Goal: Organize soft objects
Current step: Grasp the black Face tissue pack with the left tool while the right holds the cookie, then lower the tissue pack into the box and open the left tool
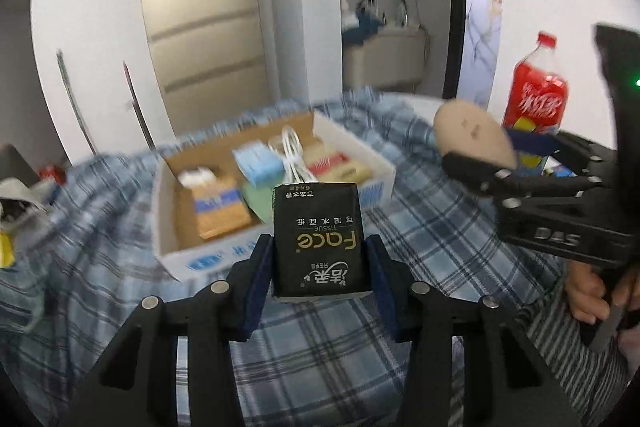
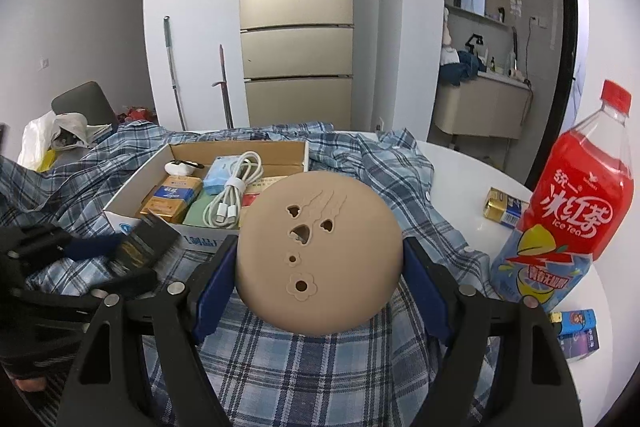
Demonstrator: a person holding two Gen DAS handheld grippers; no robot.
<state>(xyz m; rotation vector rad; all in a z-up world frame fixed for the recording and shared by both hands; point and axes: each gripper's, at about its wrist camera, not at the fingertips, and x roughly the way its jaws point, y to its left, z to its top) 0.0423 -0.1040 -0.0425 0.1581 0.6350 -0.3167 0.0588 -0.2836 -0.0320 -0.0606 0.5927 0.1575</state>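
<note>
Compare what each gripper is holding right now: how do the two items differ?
The tissue pack in the left gripper is black, boxy and printed with gold lettering; the tan round piece in the right gripper is domed, plain-coloured and pierced with small cut-out holes. The pack is narrow between the pads, the round piece much wider. Both are clamped from the sides above the plaid cloth.
</note>
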